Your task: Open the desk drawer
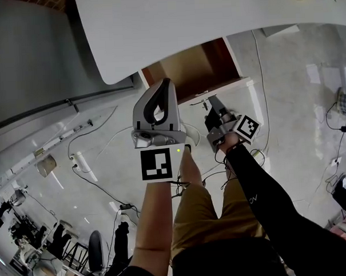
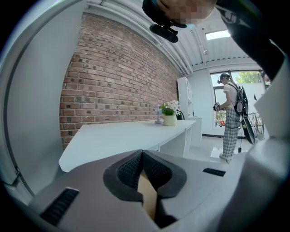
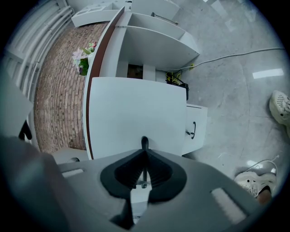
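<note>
At far left, black cables (image 1: 93, 181) trail over the glossy pale floor (image 1: 284, 67). The left tongs (image 1: 165, 83) hang closed and empty below the white worktop (image 1: 213, 12). Beneath it the brown-lined desk drawer (image 1: 195, 68) stands open, and the right tongs (image 1: 209, 102) are clamped on its thin dark handle (image 3: 143, 143).

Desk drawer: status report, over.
Right gripper jaws shut on handle. Left gripper shut, empty. Drawer partly open. Nothing blocking it.

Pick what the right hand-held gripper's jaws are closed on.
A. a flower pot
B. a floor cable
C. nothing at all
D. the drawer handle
D: in the right gripper view the right hand-held gripper is shut on the thin dark drawer handle, whose end pokes out above its tips.
</note>
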{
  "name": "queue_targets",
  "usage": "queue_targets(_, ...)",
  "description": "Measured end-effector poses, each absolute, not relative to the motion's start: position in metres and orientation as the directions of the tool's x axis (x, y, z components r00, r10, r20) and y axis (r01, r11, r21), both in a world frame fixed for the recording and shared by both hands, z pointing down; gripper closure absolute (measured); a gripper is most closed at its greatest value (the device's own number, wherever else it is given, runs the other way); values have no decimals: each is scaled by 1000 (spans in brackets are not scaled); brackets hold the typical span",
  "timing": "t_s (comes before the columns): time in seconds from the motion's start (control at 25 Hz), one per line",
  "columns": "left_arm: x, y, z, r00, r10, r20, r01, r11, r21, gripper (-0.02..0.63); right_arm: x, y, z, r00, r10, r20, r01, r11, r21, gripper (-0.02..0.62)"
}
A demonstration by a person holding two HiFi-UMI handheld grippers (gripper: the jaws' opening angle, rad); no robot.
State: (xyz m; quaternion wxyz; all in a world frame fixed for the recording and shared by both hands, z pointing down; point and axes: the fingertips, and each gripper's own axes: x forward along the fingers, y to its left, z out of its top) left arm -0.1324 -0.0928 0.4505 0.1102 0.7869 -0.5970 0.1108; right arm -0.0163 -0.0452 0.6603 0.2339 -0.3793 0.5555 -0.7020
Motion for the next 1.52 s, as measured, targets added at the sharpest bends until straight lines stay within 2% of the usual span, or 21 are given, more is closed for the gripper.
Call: queue_targets(1.52,-135,-106,485,259,-897,360,-965,-256,56,597,-22,-32,666,-661,-689,297,-103,-309,-946,577)
